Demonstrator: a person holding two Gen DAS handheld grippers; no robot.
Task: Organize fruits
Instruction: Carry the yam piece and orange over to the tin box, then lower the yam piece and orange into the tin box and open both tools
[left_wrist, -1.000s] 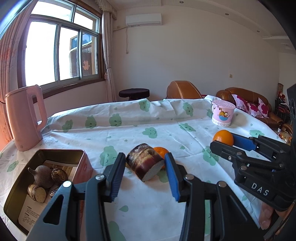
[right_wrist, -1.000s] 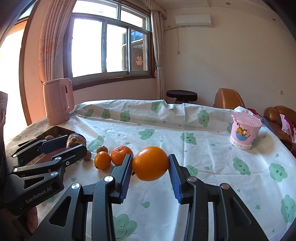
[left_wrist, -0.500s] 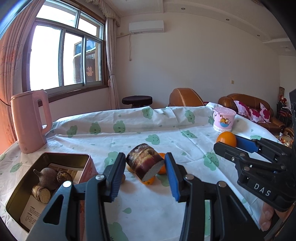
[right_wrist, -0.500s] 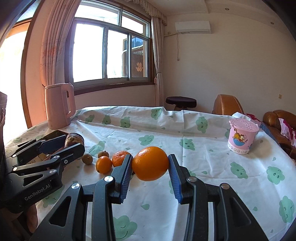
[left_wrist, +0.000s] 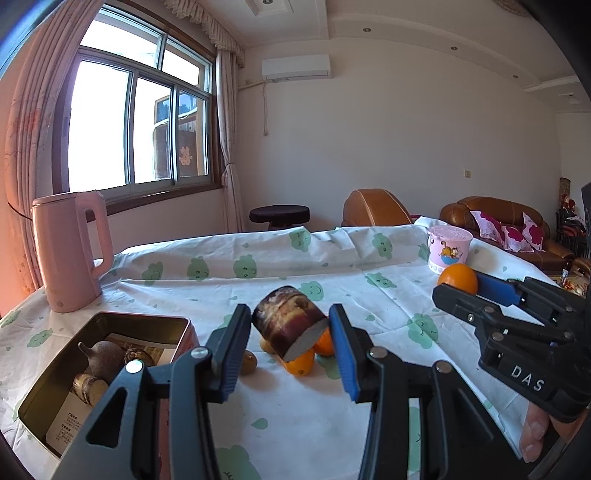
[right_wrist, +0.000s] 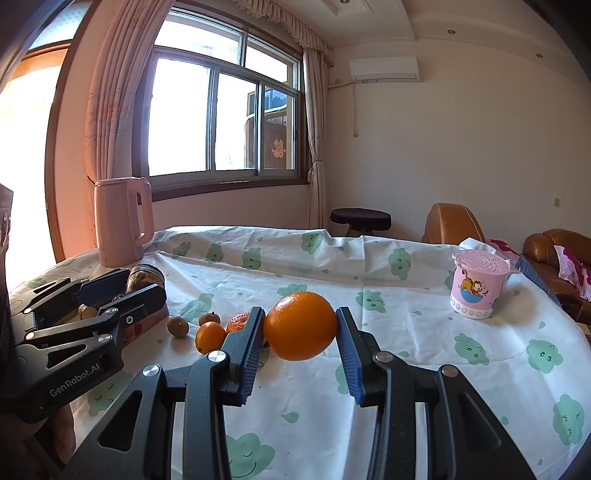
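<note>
Both cameras have tilted up slightly; your left gripper (left_wrist: 290, 341) clamps the sugarcane chunk (left_wrist: 288, 326), your right gripper (right_wrist: 300, 338) clamps the orange (right_wrist: 300, 325).

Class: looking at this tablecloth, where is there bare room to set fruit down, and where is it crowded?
Free: the wide cloth between the pink kettle and the pink cartoon cup. Crowded: the small fruits clustered beside the metal tin, which already holds several pieces.

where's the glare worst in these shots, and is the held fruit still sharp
Left wrist view: the window is blown out white; the sugarcane piece stays sharp. Right wrist view: the window and far-left edge wash out orange-white; the orange is crisp; room lines bow.
</note>
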